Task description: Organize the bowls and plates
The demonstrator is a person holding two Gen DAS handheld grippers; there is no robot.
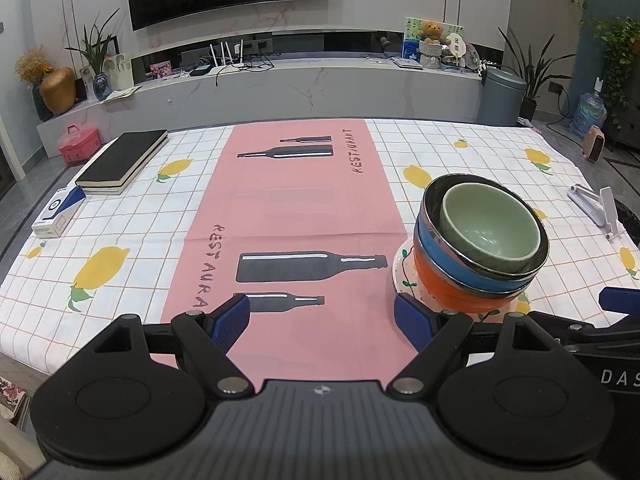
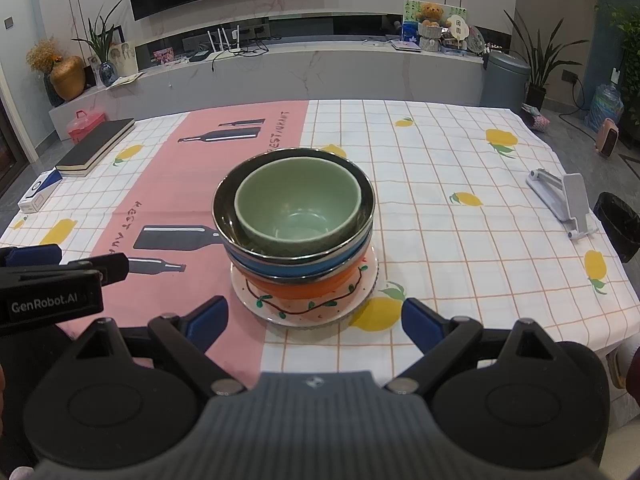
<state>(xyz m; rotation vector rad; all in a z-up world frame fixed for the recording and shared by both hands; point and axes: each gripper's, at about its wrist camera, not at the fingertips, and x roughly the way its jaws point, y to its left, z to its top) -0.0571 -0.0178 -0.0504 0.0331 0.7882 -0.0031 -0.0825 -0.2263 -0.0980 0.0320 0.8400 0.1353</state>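
Item 1. Stack of tableware, set near the front edge of the table, where the pink runner meets the lemon-print cloth. A white plate painted with a vine border is laid at the bottom as the widest base. On it an orange bowl is seated, then a blue bowl with a steel rim, and a green bowl is nested innermost and tilted slightly. The order runs large to small, judged to keep the pile stable and compact.

Item 2. Right gripper, held just short of the plate, jaws spread wide and empty, centred on the stack.

Item 3. Left gripper, held beside it over the runner, jaws likewise apart, nothing gripped; the stack is seen just off its right finger.

Item 4. Black book, white stand: left well apart, untouched.

The sorting is judged essentially complete.
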